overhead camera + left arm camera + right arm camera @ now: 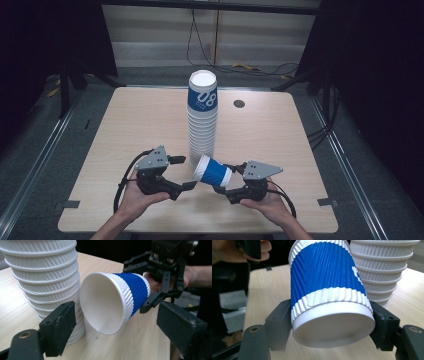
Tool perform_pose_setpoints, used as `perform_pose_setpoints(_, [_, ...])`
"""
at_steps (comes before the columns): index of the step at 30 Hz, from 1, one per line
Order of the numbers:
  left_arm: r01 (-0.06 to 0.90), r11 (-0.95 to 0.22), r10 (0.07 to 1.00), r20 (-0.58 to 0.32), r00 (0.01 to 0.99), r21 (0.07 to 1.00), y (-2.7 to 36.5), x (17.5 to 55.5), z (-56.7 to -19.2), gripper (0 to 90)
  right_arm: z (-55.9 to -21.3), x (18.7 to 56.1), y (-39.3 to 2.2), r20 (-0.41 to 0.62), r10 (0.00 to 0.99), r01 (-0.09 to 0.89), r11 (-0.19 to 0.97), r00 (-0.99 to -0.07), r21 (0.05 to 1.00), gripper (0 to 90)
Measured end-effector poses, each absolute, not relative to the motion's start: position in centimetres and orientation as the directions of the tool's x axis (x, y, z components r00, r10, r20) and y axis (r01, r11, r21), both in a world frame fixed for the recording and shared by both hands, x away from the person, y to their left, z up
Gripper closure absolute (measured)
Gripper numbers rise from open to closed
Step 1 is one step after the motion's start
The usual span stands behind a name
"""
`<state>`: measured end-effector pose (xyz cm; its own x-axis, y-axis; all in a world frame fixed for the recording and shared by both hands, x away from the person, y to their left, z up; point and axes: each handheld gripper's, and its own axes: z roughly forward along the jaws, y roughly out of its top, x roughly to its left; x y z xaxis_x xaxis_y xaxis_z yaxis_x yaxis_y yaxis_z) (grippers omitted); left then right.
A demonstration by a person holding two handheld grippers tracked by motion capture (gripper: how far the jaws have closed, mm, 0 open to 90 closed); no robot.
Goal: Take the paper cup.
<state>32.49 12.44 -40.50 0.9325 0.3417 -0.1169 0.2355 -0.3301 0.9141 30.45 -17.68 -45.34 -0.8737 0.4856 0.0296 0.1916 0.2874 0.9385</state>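
Single blue-and-white ribbed paper cup is held on its side just above the surface, near the foot of the tall cup stack. Mouth points toward the person's left, base toward the right.

Right tongs are clamped on the cup's base end, one jaw on each side of the bottom rim; the grip looks firm. In the left gripper view the same tongs show behind the cup, wrapped around its narrow end.

Left tongs stand partly open with nothing between the pads; the cup's open mouth faces them, close but apart. In the high view the left tongs sit just beside the cup's rim.

Judgement on progress: one cup is apart from the stack and in hand; the rest of the stack stands upright, nested. What seems left is either a handover to the left tongs or setting the cup down. Neither is done yet.
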Motion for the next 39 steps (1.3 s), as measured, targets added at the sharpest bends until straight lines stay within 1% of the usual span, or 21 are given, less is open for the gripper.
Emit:
perform_pose_setpoints(1, [0.246, -0.313, 0.339, -0.134, 0.931, 0.917, 12.4, 32.5, -40.5, 15.6, -45.4, 30.4, -17.8, 0.03, 0.491, 0.192, 0.282, -0.871, 0.94, 28.2])
perform_pose_setpoints(8, [0.252, -0.289, 0.325, -0.153, 0.933, 0.924, 12.3, 32.6, -40.3, 15.6, -45.3, 30.2, -18.0, 0.076, 0.466, 0.183, 0.19, -0.882, 0.965, 28.1])
perform_pose_setpoints(13, [0.246, -0.275, 0.334, -0.148, 0.931, 0.929, 11.9, 32.8, -39.7, 15.6, -45.2, 30.3, -18.3, 0.103, 0.45, 0.182, 0.134, -0.887, 0.974, 28.1])
perform_pose_setpoints(20, [0.246, -0.27, 0.337, -0.149, 0.93, 0.931, 11.3, 32.9, -39.6, 15.6, -45.2, 30.1, -18.0, 0.11, 0.432, 0.177, 0.116, -0.895, 0.977, 28.2])
perform_pose_setpoints(21, [0.254, -0.269, 0.338, -0.156, 0.928, 0.929, 11.3, 32.9, -39.7, 15.6, -45.3, 30.1, -18.0, 0.103, 0.441, 0.171, 0.118, -0.891, 0.978, 28.2])
perform_pose_setpoints(23, [0.259, -0.256, 0.33, -0.168, 0.929, 0.931, 11.2, 33.0, -39.7, 15.6, -45.3, 30.0, -17.8, 0.101, 0.43, 0.17, 0.127, -0.897, 0.977, 28.1])
perform_pose_setpoints(27, [0.259, -0.26, 0.329, -0.166, 0.929, 0.93, 11.1, 32.9, -39.7, 15.5, -45.3, 29.9, -17.7, 0.082, 0.44, 0.154, 0.131, -0.894, 0.979, 28.2])
perform_pose_setpoints(39, [0.283, -0.228, 0.315, -0.205, 0.927, 0.931, 11.0, 33.5, -39.8, 15.4, -45.3, 29.8, -17.6, 0.075, 0.424, 0.124, 0.088, -0.903, 0.988, 28.2])
